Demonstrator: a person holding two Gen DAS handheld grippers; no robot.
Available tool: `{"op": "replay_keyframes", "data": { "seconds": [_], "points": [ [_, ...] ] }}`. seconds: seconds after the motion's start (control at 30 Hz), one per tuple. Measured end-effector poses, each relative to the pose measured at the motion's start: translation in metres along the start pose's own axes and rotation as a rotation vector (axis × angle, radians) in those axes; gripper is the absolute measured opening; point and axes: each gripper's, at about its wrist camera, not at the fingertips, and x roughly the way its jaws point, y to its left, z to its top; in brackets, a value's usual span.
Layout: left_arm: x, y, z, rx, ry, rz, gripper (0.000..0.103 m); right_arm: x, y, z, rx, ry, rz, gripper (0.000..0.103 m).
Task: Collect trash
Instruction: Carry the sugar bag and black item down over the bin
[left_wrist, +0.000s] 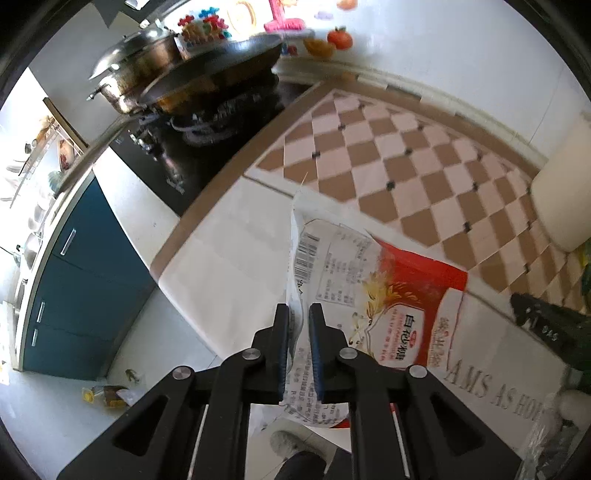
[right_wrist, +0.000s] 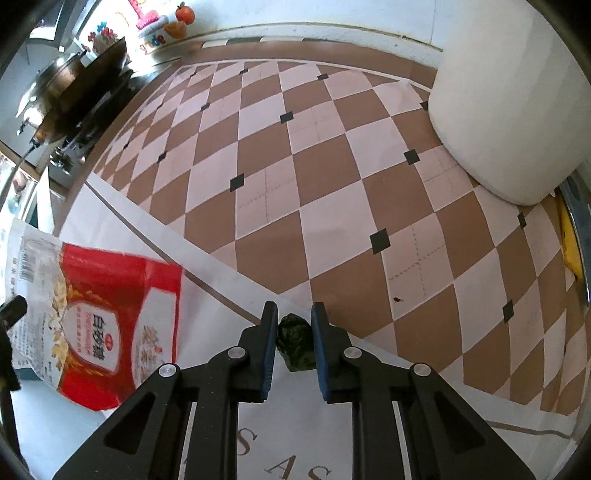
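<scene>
- Checkered mat (right_wrist: 332, 177) underfoot: flat, smooth, brown and pink diamonds, white border nearest.
- Sugar bag (left_wrist: 369, 295), thin crinkly plastic, pinched at its edge by left gripper (left_wrist: 298, 317), long axis running away from it, rest draping rightward.
- Dark green crumpled scrap (right_wrist: 294, 345) dead centre between right gripper (right_wrist: 293, 317) fingers, jaws parted, not yet touching.

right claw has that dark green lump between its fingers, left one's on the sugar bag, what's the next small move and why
Probably close the right claw on the dark green lump. The lump sits between the fingers, but a gap shows on each side, so it is not yet gripped. The left claw already pinches the edge of the red and white bag, so that side looks ready to receive the lump.
</scene>
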Motion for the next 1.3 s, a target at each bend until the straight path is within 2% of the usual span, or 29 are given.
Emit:
{"op": "replay_keyframes", "data": {
  "seconds": [0.27,0.5,0.83,1.03,1.17,1.3],
  "points": [
    [-0.046,0.013,0.011,-0.012,-0.109,0.004,0.007,-0.033,-0.001,0.002,0.018,-0.046,0.042,0.019],
    [-0.08,0.037,0.013,-0.043,-0.204,0.071,0.007,-0.071,0.019,0.007,-0.007,-0.104,0.095,0.019],
    [-0.114,0.091,-0.02,-0.087,-0.299,0.119,0.007,-0.124,0.068,-0.005,-0.08,-0.189,0.132,0.019],
    [-0.125,0.139,-0.057,-0.113,-0.317,0.106,0.007,-0.151,0.111,-0.039,-0.087,-0.237,0.135,0.019],
    [-0.127,0.18,-0.092,-0.131,-0.305,0.097,0.007,-0.16,0.145,-0.076,-0.1,-0.243,0.134,0.019],
    [-0.117,0.222,-0.129,-0.143,-0.261,0.094,0.007,-0.158,0.181,-0.123,-0.104,-0.222,0.133,0.019]
  ]
}}
